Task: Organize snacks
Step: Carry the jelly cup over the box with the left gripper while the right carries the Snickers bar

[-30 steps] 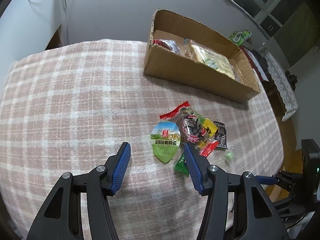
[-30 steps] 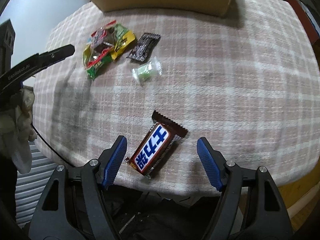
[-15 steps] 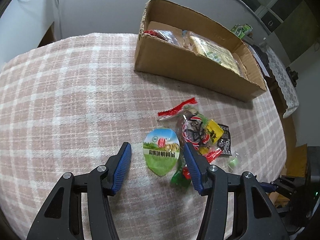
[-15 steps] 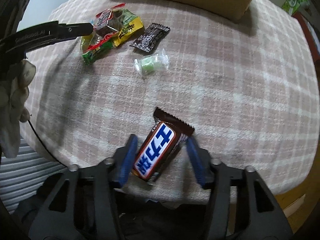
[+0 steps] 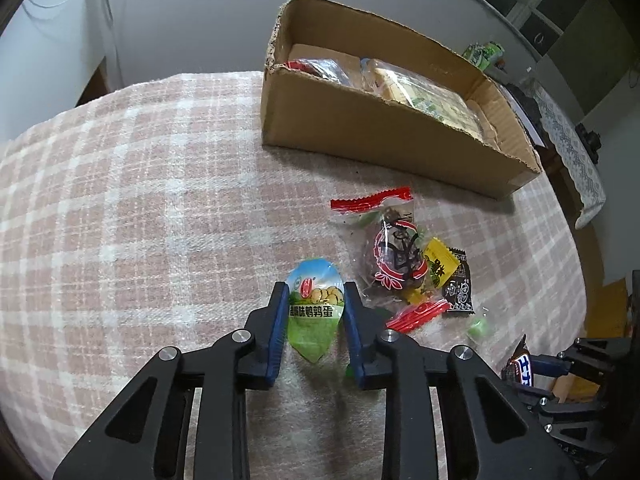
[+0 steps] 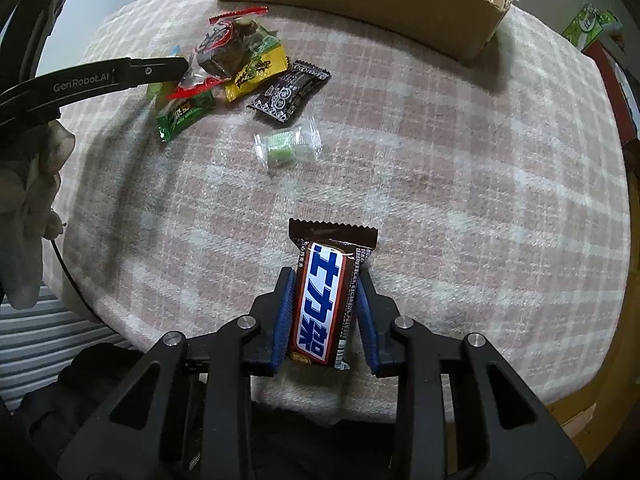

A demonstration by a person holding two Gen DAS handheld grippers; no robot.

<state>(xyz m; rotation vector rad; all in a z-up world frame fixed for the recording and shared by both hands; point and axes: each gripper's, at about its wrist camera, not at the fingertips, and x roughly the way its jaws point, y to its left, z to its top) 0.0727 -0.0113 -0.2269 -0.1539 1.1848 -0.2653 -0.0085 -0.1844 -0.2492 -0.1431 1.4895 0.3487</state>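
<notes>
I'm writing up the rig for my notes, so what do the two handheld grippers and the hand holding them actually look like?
Both the left gripper and the right gripper have black, triangulated plastic frames with silver screw heads and blue ribbed pads on the fingers. Seen from the right wrist camera, the left gripper's side carries white "GenRobot.AI" lettering. The hand on it wears a pale, off-white glove, with a thin black cable below.

A home room: a pink-and-white checked woollen cloth [image 5: 160, 208] covers the worktop, with a white lace-covered side table [image 5: 576, 160] and dark-framed windows [image 5: 560, 8] behind.

We see dim, even light, soft shadows on the cloth [image 6: 440, 140], sharp focus, and strong fisheye bending with dark corners.
</notes>
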